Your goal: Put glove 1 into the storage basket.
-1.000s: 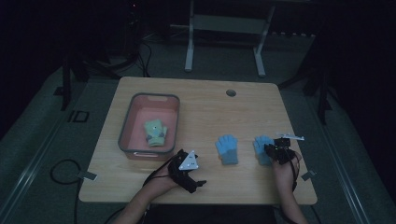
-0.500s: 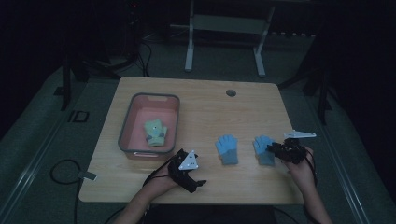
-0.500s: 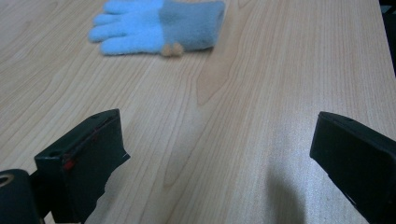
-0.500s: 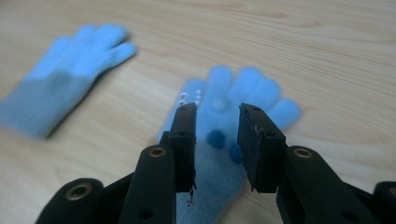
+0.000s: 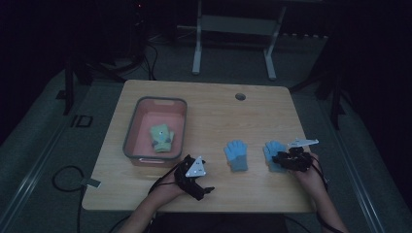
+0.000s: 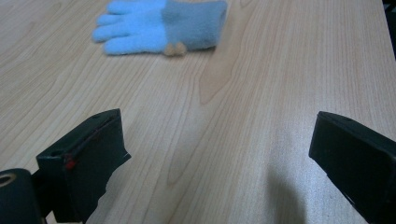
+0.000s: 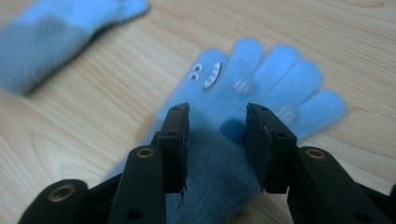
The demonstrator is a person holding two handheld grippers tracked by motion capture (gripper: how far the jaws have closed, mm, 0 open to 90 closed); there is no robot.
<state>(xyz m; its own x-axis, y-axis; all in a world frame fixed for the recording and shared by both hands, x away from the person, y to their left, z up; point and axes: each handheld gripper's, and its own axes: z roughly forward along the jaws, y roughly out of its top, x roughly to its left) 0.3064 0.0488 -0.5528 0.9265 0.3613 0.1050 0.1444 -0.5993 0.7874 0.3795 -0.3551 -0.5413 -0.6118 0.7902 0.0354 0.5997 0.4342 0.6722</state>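
Right gripper (image 5: pixel 278 160) has shifted slightly right since a second ago; its jaws have just been opening and now stand partly apart over the cuff of the right glove (image 7: pixel 252 93), pads not pressing it. That glove lies flat on the table (image 5: pixel 214 111), fingers pointing away. Left glove (image 5: pixel 236 154) lies just beside it, apart. Left gripper (image 5: pixel 206 190) rests near the table's front edge, jaws wide, holding nothing. Tray (image 5: pixel 133 141) holds a green glove (image 5: pixel 162 138).

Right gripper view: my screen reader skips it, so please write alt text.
The right gripper has its two black jaws straddling the grey cuff of a light blue glove lying flat on the wooden table. A second blue glove lies blurred beyond.
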